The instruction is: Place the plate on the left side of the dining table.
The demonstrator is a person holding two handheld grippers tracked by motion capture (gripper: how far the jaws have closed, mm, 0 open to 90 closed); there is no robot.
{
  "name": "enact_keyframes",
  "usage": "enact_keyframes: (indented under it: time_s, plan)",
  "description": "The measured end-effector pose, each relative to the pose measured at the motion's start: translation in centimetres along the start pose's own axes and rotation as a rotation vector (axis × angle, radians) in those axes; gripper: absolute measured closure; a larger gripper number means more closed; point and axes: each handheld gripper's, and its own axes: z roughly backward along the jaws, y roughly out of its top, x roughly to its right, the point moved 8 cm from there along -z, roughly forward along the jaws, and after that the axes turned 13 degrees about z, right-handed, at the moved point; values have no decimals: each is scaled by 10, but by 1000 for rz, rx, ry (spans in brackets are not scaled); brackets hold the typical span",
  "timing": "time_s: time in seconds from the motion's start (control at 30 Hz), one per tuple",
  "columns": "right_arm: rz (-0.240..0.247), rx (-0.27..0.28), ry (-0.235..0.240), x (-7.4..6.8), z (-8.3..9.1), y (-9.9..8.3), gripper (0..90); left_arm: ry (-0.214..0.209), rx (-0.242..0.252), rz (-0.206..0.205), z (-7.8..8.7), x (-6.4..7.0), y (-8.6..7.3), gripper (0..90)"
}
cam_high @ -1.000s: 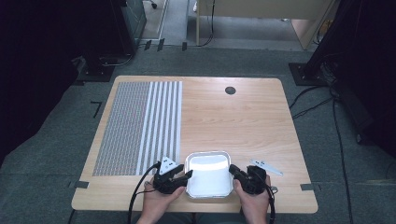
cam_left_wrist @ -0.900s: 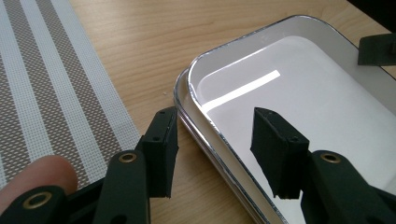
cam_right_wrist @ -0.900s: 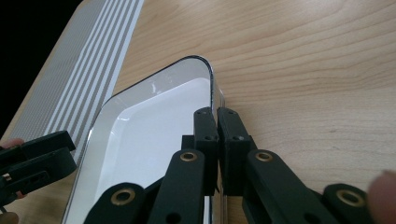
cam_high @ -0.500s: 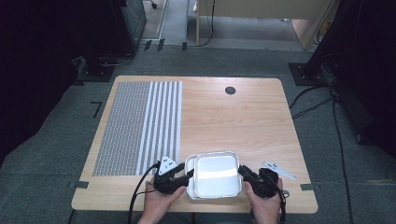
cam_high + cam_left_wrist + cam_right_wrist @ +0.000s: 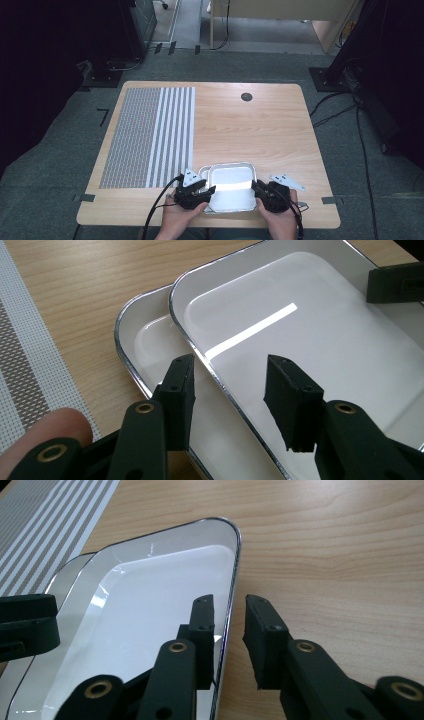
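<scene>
Trays: two white ones with shiny metal rims sit at the near edge of the wooden table (image 5: pixel 260 130), about midway along it. The upper tray (image 5: pixel 231 185) lies on the lower tray (image 5: pixel 137 337), shifted so that a strip of the lower one shows past its rim on the side toward the striped mat (image 5: pixel 150 135). That woven mat covers the left part of the table, running from the far edge almost to the near one; the trays lie just beside its near right corner.

The left gripper (image 5: pixel 196 192) is at the trays' left side. In the left gripper view its fingers (image 5: pixel 179 390) stand apart, one on each side of the upper tray's rim, and do not press on it. The right gripper (image 5: pixel 267 194) is at the right side; in the right gripper view its fingers (image 5: pixel 262 630) are also apart, straddling the right rim with one inside the tray and one outside above bare wood.

A small dark round disc (image 5: pixel 246 96) lies in the tabletop near the far edge.
</scene>
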Motion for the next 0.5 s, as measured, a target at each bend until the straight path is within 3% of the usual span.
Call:
enact_keyframes:
  time_s: [0.23, 0.33, 0.43, 0.5]
  plan:
    - [-46, 6, 6, -1, 2, -2, 841, 8, -7, 59, -6, -3, 3, 573]
    - [-68, 10, 13, -1, 2, -3, 852, 10, -11, 67, -9, -3, 3, 605]
    - [-127, 22, 21, 1, 1, -4, 870, 9, -10, 72, -10, -2, 4, 643]
    - [-132, 22, 18, 2, 1, -5, 875, 13, -1, 70, -10, -1, 5, 674]
